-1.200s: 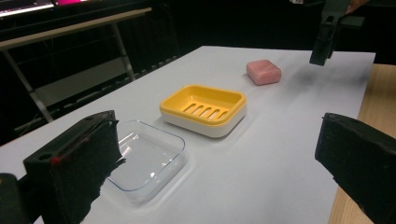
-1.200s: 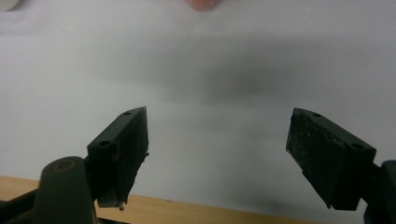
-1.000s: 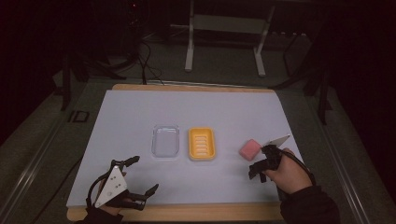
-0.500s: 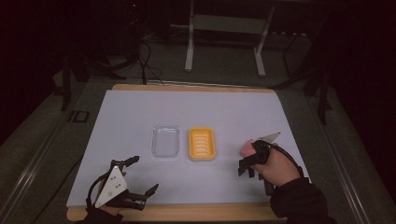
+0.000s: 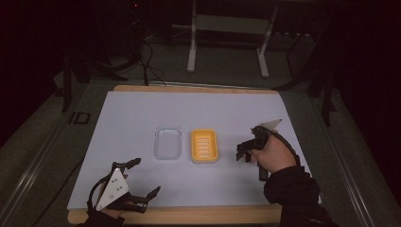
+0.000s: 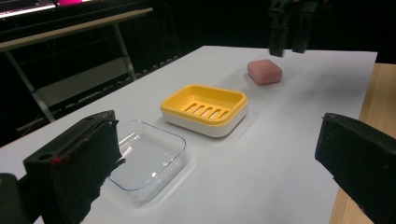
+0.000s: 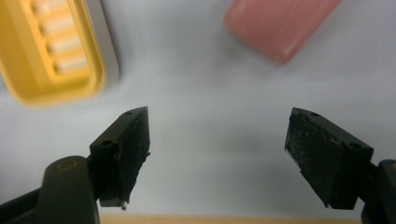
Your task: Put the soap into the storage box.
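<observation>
Two grippers are what I'm working with on the white table (image 5: 198,113), and both have their jaws spread with nothing between them. My left gripper (image 5: 145,182) sits at the near edge, held low; from its own view the clear plastic dish (image 6: 147,158) lies just ahead of its left jaw, the yellow soap dish (image 6: 205,108) beyond that, and the pink soap bar (image 6: 265,71) farthest off — with my right gripper (image 6: 287,32) hanging just above and behind the bar. In the high view the right gripper (image 5: 246,152) is just beside the yellow soap dish (image 5: 204,145), on its right, and the clear dish (image 5: 168,143) sits past it, near but apart. Looking down along the right gripper (image 7: 215,163), the soap bar (image 7: 280,25) lies ahead and to the right of the open jaws, the yellow dish (image 7: 51,51) ahead to the left — neither is touched.
</observation>
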Action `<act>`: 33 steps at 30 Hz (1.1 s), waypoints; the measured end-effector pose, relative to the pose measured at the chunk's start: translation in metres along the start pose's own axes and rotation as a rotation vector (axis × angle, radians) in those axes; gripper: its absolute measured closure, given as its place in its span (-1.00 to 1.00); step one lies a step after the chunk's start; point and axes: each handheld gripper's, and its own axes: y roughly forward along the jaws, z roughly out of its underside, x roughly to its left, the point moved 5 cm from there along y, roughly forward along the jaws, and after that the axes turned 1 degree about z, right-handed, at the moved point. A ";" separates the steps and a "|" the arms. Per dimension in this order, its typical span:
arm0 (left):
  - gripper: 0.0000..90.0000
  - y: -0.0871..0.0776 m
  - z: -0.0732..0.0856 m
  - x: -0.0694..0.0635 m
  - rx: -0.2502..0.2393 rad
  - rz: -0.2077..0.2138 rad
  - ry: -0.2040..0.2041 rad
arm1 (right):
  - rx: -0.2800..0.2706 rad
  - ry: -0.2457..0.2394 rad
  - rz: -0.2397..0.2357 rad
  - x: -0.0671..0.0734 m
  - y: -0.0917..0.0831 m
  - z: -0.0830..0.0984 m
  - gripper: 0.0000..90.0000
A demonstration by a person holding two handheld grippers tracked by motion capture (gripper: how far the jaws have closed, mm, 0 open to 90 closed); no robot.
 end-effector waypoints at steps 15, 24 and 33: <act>-0.99 -0.001 0.000 0.000 -0.006 -0.001 -0.001 | -0.102 0.163 0.094 -0.005 0.008 -0.046 -0.47; -0.99 -0.002 -0.001 0.000 -0.014 -0.001 0.000 | -0.118 0.212 0.176 -0.012 0.022 -0.060 -0.46; -0.99 -0.002 -0.001 0.000 -0.015 0.003 0.003 | -0.086 0.248 0.196 -0.022 0.037 -0.065 -0.47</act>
